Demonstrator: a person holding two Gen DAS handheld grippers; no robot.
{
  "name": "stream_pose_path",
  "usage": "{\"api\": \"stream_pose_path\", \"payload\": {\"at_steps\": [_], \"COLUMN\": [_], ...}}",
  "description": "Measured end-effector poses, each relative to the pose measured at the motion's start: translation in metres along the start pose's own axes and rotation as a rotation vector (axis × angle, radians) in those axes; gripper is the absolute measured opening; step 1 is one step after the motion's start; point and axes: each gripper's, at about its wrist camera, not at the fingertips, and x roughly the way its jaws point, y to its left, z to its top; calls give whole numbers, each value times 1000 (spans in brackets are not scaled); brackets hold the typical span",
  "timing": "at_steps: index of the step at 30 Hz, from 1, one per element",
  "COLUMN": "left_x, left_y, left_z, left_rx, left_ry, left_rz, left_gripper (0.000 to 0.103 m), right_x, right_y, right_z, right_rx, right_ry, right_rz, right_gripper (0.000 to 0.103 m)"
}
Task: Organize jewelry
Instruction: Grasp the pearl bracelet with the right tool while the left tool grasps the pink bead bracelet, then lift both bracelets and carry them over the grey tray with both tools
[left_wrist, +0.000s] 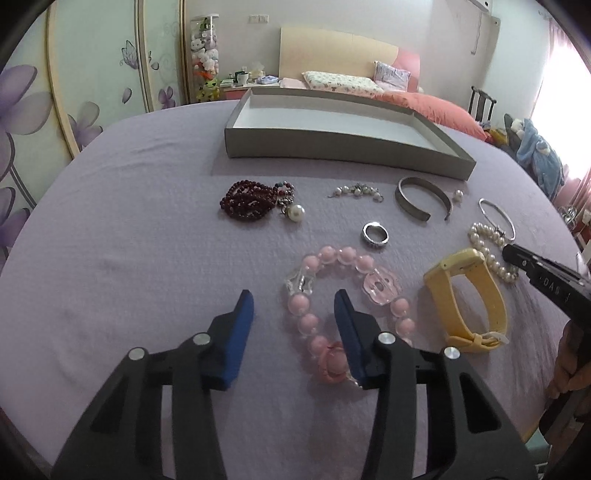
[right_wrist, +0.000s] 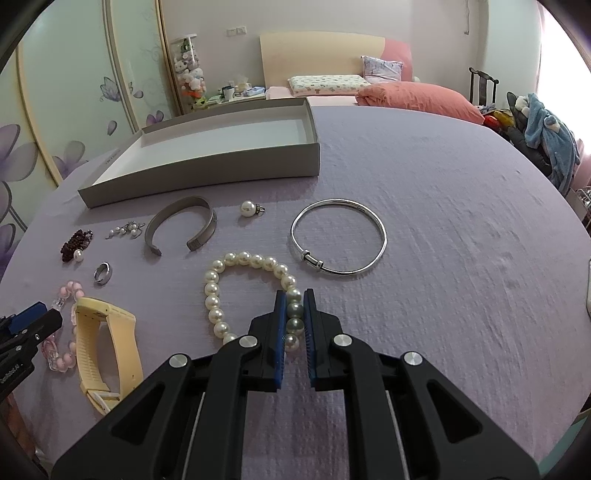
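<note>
A pink bead bracelet (left_wrist: 347, 254) lies on the lilac cloth. My left gripper (left_wrist: 293, 299) stands open astride its left strand: one blue pad is outside the loop, the other inside it, and neither pad presses the beads. My right gripper (right_wrist: 294, 295) is shut on the near right side of a white pearl bracelet (right_wrist: 214, 295), with several pearls pinched between the blue pads. The rest of that bracelet rests on the cloth. A shallow grey box (left_wrist: 332, 147) with a white inside stands empty at the back.
A yellow watch band (left_wrist: 491, 291) lies between the two bracelets. Farther back lie a dark red bead bracelet (left_wrist: 243, 203), a small pearl charm cluster (left_wrist: 356, 192), a grey cuff (right_wrist: 177, 206), a silver ring (right_wrist: 102, 273), a loose pearl (right_wrist: 247, 208) and a thin silver bangle (right_wrist: 380, 229).
</note>
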Motion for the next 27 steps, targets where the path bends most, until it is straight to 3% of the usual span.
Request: {"api": "stream_pose_path", "payload": {"at_steps": [4,9,12,17,22,27], "left_x": [-1,1,0,-5,-32,-51], "left_y": [-8,-10,-8,3,7,10], "left_z": [-2,-1,-1,-2,1,5], "left_rx": [20,28,24,-14,-2,-7], "left_ry": [7,1,-2,-35,-152,-221], "left_rz": [2,33,15,-38,-81,-109], "left_gripper": [44,19,14,13,13,13], "right_x": [0,0,0,-7,-26,-46], "right_y": [-1,-1,-1,-2,-2,3], "right_z": [-1,-1,-1,-2,5,13], "right_rx": [3,3,2,4,-1,-9], "right_ry": [0,0,0,-28,-110,-189], "right_rz": [7,9,16,49,84,119], "right_gripper": [10,10,10,10,10,10]}}
